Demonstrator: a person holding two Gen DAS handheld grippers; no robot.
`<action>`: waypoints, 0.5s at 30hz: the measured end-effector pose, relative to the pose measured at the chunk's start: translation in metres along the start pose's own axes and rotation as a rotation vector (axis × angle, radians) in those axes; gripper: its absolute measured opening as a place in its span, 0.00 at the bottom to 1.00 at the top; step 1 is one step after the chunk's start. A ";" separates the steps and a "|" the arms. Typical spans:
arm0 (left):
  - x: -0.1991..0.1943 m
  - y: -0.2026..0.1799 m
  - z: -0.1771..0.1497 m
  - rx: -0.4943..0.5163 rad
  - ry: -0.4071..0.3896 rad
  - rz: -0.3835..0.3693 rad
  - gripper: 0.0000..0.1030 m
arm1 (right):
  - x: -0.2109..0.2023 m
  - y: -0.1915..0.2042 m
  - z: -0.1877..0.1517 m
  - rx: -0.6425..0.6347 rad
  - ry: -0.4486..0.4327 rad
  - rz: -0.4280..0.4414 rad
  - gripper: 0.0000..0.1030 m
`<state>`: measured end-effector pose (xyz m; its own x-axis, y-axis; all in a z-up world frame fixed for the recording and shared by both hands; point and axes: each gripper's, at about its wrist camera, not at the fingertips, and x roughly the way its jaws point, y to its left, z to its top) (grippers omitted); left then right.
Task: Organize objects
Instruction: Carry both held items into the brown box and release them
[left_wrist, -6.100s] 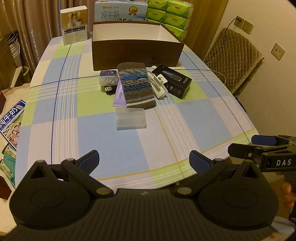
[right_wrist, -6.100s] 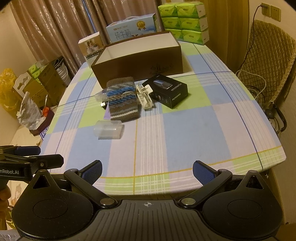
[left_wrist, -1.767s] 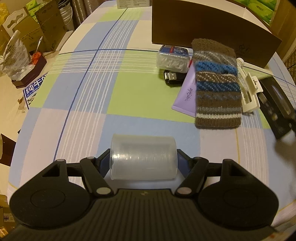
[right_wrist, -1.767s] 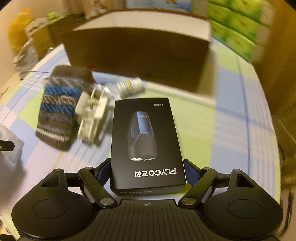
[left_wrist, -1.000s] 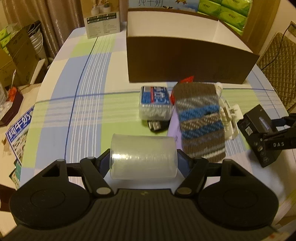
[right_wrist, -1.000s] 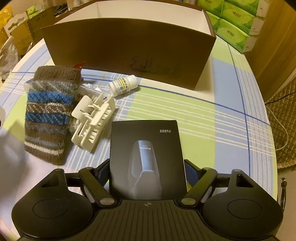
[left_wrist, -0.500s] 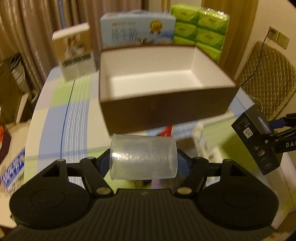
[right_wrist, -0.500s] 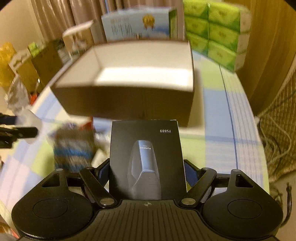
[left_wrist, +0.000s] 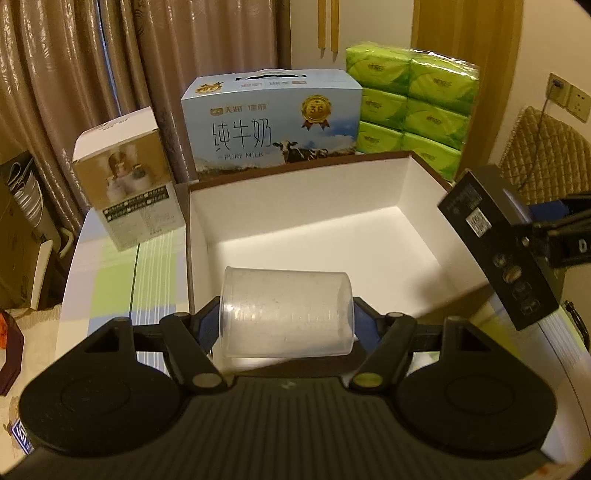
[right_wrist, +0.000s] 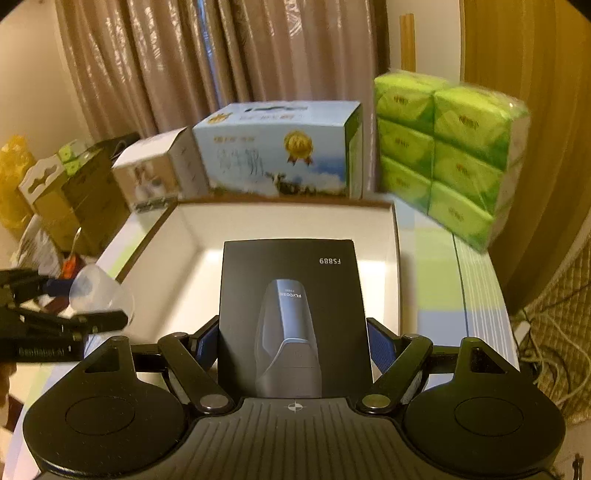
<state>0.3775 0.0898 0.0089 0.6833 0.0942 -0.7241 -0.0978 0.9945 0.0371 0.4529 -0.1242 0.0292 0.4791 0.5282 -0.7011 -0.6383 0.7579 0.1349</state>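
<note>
Looking from the left wrist, a clear cup (left_wrist: 286, 314) was seen lying sideways, pinched at its ends by the jaws of the left gripper (left_wrist: 284, 326) and held over the near edge of the open box (left_wrist: 402, 192). The box's white floor was lit and bare where visible. At the right, a black carton (left_wrist: 495, 243) was held tilted above the box's right wall by the right gripper (left_wrist: 554, 229). Behind the box stood a milk case (left_wrist: 271, 125), a small carton (left_wrist: 125, 177) and green tissue packs (left_wrist: 410, 107), all on the checked surface (left_wrist: 110, 288).

From the right wrist, the black carton (right_wrist: 291, 317) was seen clamped flat between the jaws of the right gripper (right_wrist: 293, 347), its far end reaching over the box (right_wrist: 393, 266). At the left, the left gripper (right_wrist: 70, 310) was seen with the cup (right_wrist: 99, 295) in its jaws, beside the box's left wall.
</note>
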 end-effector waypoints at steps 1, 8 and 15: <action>0.006 0.001 0.004 0.001 0.003 0.001 0.67 | 0.008 -0.001 0.007 0.000 0.000 -0.006 0.74; 0.052 0.011 0.022 -0.005 0.059 0.011 0.67 | 0.064 -0.008 0.027 0.013 0.043 -0.081 0.74; 0.083 0.013 0.025 0.014 0.102 0.013 0.67 | 0.110 -0.020 0.016 0.035 0.124 -0.150 0.74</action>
<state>0.4509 0.1121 -0.0339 0.6051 0.1026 -0.7895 -0.0957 0.9938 0.0557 0.5282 -0.0745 -0.0394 0.4878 0.3587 -0.7958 -0.5429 0.8386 0.0452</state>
